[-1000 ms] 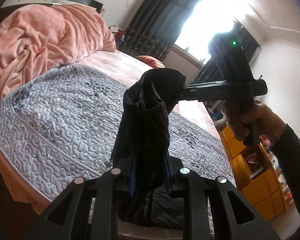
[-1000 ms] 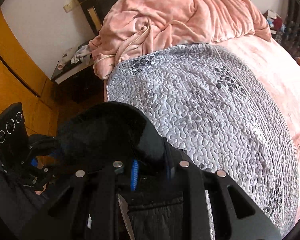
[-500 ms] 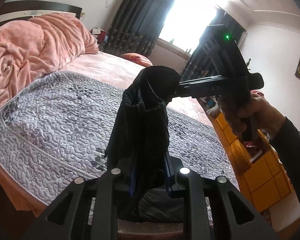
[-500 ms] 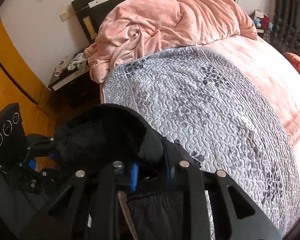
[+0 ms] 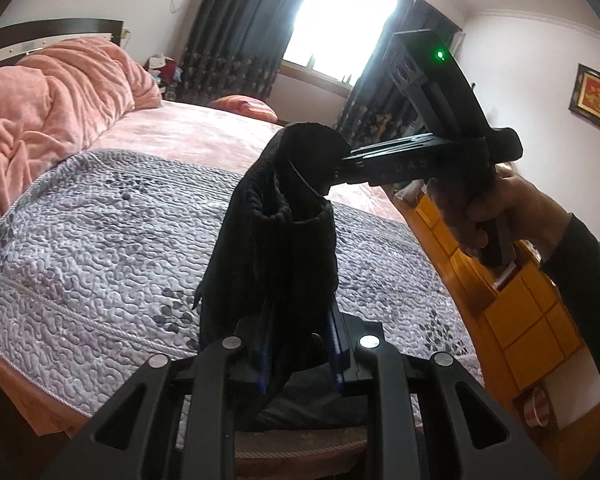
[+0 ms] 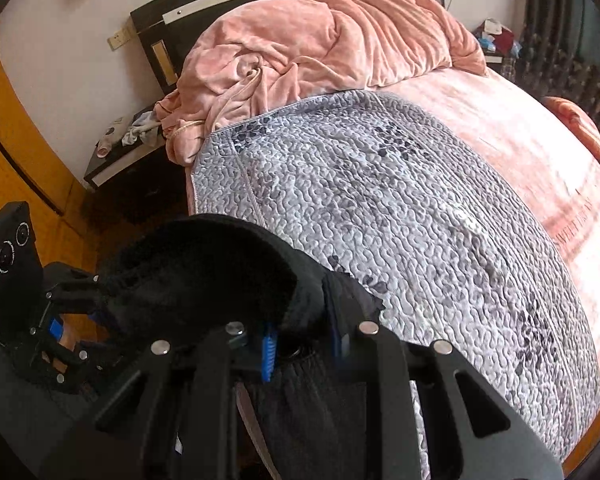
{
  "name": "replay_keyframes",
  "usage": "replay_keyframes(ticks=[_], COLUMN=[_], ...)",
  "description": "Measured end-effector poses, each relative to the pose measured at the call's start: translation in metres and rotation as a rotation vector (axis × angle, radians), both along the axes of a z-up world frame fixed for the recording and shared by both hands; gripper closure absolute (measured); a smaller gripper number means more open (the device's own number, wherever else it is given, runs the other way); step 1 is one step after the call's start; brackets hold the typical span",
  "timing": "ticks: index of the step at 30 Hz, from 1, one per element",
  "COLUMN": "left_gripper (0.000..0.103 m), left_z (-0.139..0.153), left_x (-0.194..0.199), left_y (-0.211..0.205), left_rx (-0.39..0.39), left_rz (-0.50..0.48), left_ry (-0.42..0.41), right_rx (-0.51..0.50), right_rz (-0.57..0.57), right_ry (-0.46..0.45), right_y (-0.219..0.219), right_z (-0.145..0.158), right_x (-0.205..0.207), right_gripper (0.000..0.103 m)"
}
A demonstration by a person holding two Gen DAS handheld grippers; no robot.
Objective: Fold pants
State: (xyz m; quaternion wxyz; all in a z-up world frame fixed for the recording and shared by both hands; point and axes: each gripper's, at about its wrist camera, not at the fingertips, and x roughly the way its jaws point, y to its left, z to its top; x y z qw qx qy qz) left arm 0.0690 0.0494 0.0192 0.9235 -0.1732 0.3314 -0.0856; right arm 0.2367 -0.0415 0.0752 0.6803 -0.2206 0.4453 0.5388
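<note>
Readable markings, as catalogued:

- Framed picture (image 5: 596, 100), hung on the wall: one gold Chinese character on a red ground is seen; it is taken to be 福, though blurred.
- Right gripper (image 5: 336, 168), along its body: faint raised letters are seen but cannot be read.
- Pink bedsheet (image 6: 572, 224): a printed line of letters is seen, too smeared to be read.

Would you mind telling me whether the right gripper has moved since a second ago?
Yes. The right gripper, shut on the pants, moved along the bed towards its foot: the pink duvet recedes in its view.
</note>
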Motion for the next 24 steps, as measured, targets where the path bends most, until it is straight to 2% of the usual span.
replay_keyframes(ticks=[24], left_gripper=[0.081], left_z=[-0.016], left_x=[0.006], left_y=[-0.081], left_rx=[0.105], left_rz=[-0.176], left_ry=[0.038], right_rx=[0.013], right_rz=[-0.098], right_ry=[-0.033], right_y=[-0.089], right_z=[-0.024], right_x=[-0.01], right_gripper=[0.083])
